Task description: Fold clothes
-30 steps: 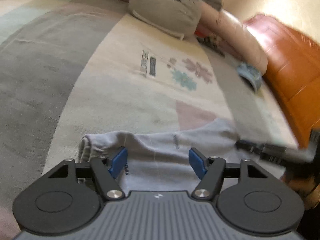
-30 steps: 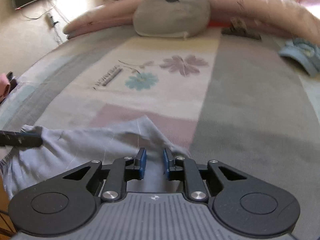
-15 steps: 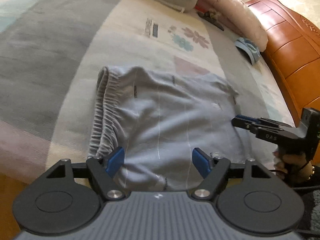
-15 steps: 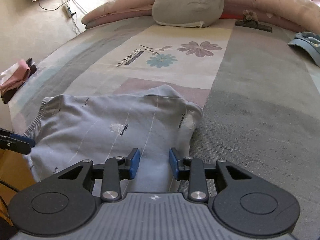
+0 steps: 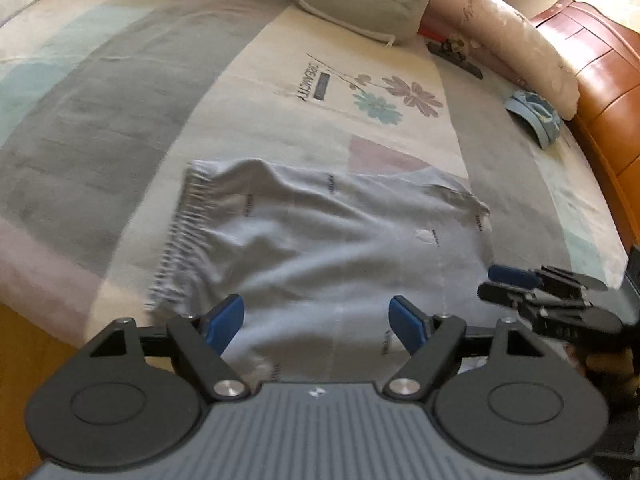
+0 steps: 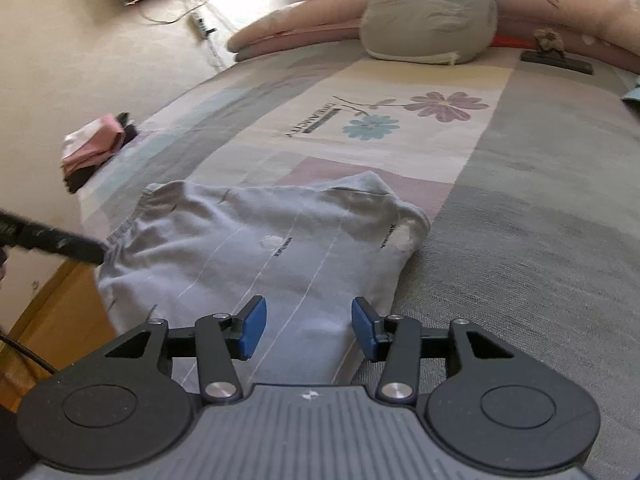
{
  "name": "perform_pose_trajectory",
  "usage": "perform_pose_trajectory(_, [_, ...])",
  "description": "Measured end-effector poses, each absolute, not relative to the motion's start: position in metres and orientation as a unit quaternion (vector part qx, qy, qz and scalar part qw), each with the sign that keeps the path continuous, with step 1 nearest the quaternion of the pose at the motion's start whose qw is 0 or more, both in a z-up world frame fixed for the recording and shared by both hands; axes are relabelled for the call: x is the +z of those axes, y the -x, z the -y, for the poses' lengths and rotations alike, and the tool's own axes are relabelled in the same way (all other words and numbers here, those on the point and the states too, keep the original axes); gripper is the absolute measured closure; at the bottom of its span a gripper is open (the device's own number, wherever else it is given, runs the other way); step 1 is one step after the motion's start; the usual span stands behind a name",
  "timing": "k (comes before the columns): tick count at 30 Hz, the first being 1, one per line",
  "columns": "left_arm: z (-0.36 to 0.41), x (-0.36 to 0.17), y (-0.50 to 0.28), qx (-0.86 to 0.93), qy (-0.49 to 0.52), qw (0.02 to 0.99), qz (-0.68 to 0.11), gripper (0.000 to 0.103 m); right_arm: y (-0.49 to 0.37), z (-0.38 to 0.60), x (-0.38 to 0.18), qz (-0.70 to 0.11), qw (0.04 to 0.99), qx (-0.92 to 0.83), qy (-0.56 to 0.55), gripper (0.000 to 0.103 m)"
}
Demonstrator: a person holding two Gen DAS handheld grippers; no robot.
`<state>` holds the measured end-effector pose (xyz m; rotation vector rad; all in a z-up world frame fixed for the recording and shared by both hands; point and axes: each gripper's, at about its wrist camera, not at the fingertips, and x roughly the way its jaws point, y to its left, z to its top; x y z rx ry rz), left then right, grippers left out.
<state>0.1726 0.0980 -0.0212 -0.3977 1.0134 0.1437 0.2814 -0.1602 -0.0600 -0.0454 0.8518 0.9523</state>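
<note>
Right now my left gripper (image 5: 316, 322) and right gripper (image 6: 308, 328) hover with jaws apart, empty, over the pale grey elastic-waisted shorts (image 5: 320, 240) lying roughly flat near the patchwork bedspread's (image 5: 120, 120) edge; any fold isn't discernible.

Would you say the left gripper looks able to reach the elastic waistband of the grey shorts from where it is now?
Probably yes. The left gripper is open and holds nothing, and the waistband of the grey shorts lies exposed on the bed just ahead and to its left, with nothing lying over it.
</note>
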Motion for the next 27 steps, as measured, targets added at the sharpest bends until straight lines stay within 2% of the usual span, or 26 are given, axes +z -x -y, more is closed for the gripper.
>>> perform_pose_trajectory(2, [-0.09, -0.027, -0.184, 0.074, 0.179, 0.852, -0.487, 0.024, -0.279, 0.166, -0.057, -0.394, 0.797, 0.456, 0.023, 0.049])
perform_pose_trajectory(9, [-0.102, -0.028, -0.235, 0.069, 0.19, 0.882, -0.425, 0.023, -0.271, 0.174, -0.053, -0.395, 0.779, 0.487, 0.024, 0.046])
perform_pose_trajectory(13, [-0.124, -0.049, -0.256, 0.096, 0.169, 0.874, -0.445, 0.025, -0.267, 0.173, -0.049, -0.391, 0.782, 0.484, 0.028, 0.045])
perform_pose_trajectory(19, [-0.15, -0.017, -0.24, 0.08, 0.185, 0.889, -0.412, 0.024, -0.267, 0.175, -0.044, -0.394, 0.805, 0.444, 0.014, 0.045])
perform_pose_trajectory(22, [-0.154, -0.011, -0.223, 0.02, 0.193, 0.891, -0.41, 0.019, -0.268, 0.168, -0.04, -0.397, 0.814, 0.424, 0.003, 0.044])
perform_pose_trajectory(25, [-0.159, -0.031, -0.21, 0.0, 0.207, 0.875, -0.438, 0.018, -0.264, 0.152, -0.037, -0.397, 0.825, 0.402, 0.008, 0.042])
perform_pose_trajectory(27, [-0.166, -0.045, -0.2, 0.015, 0.225, 0.863, -0.451, 0.022, -0.262, 0.141, -0.037, -0.4, 0.832, 0.384, 0.011, 0.039])
